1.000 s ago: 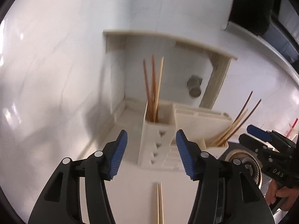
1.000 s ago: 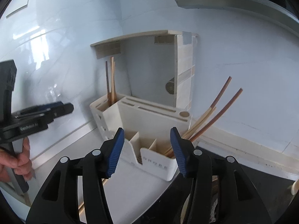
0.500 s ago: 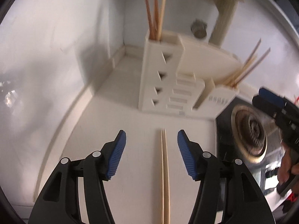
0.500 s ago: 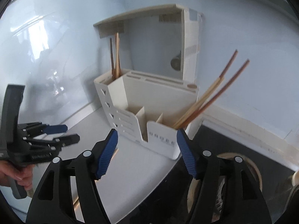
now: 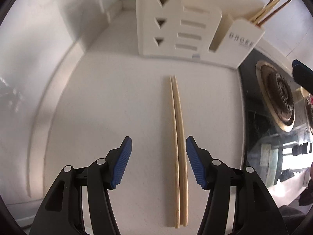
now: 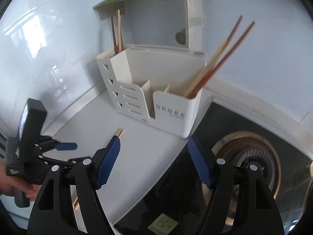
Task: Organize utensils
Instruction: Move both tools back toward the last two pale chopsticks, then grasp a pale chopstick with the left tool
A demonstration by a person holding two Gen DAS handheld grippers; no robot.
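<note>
Two chopsticks [image 5: 179, 152] lengthwise toward the holder [image 5: 187, 25], between spread left claw [image 5: 158, 163].

Your right gripper [image 6: 153, 154], jaws just widened and empty, hangs before the white utensil caddy [image 6: 154, 90]. Chopsticks [image 6: 219, 58] lean from its right compartment. Your left gripper [image 6: 58, 146] hovers beside a light pair [image 6: 119, 133] lying on the counter [image 6: 148, 152].

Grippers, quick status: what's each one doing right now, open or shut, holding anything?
Left gripper: open, empty, above the chopstick pair on the counter.
Right gripper: open, jaws just been opening, nothing between them.
</note>
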